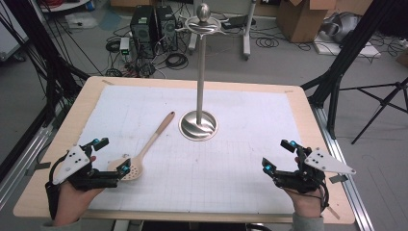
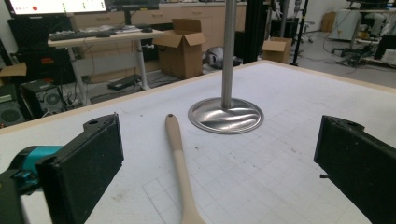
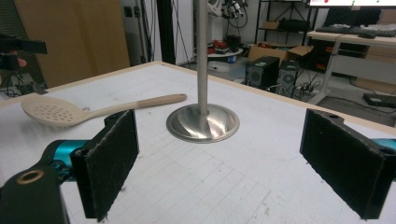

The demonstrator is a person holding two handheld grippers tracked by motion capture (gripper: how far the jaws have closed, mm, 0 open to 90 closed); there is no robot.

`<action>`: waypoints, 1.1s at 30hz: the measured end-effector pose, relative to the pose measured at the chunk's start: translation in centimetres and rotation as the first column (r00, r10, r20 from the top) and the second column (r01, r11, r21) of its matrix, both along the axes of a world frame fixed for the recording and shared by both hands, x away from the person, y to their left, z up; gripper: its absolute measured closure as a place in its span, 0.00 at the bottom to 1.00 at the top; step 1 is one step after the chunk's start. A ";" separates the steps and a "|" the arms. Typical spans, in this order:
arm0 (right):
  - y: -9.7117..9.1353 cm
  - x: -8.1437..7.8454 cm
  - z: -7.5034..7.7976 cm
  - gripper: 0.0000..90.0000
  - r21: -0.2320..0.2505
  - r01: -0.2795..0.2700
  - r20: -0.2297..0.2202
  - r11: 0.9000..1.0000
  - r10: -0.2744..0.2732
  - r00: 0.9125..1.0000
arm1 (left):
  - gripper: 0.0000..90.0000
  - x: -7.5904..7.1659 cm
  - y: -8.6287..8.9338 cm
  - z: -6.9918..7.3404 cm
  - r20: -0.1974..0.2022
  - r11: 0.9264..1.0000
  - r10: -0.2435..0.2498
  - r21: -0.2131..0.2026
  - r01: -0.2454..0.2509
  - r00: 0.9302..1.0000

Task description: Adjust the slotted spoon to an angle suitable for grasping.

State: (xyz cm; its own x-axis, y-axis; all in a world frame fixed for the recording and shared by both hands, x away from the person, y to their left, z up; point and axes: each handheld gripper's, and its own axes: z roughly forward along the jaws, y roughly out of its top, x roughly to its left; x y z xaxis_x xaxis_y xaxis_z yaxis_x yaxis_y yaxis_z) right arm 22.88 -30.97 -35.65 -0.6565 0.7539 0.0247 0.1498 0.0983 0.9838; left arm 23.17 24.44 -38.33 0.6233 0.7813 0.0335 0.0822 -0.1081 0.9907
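Black fingers (image 3: 112,163), teal joints, grey plates

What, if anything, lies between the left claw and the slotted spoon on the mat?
Nothing visible does. The left claw stands open at the slotted spoon, with the spoon's handle running out between its jaws in the left gripper view. The metal stand sits beyond the handle's tip, off to one side.

on the table (image 1: 57,144): slotted spoon (image 1: 146,149) left of the stand (image 1: 199,122), handle angled toward its base. left gripper (image 1: 111,156) just beside the spoon's bowl; right gripper (image 1: 278,155) well apart, near the right edge.
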 end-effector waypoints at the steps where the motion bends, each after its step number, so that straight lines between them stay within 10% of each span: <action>1: 0.0 0.0 0.0 0.12 0.000 0.000 0.000 1.000 0.000 1.000 | 0.02 0.0 0.0 0.0 0.000 1.000 0.000 0.000 0.000 1.000; 21: 0.9 0.8 -0.2 0.12 0.001 -0.031 -0.019 1.000 0.031 0.999 | 0.08 3.7 -0.2 1.6 -0.113 0.995 -0.049 0.082 0.059 0.992; 33: 0.9 0.8 -0.1 0.12 0.012 -0.041 -0.014 0.999 0.041 0.999 | 0.29 7.1 -0.6 0.9 -0.232 0.992 -0.106 0.047 0.120 0.967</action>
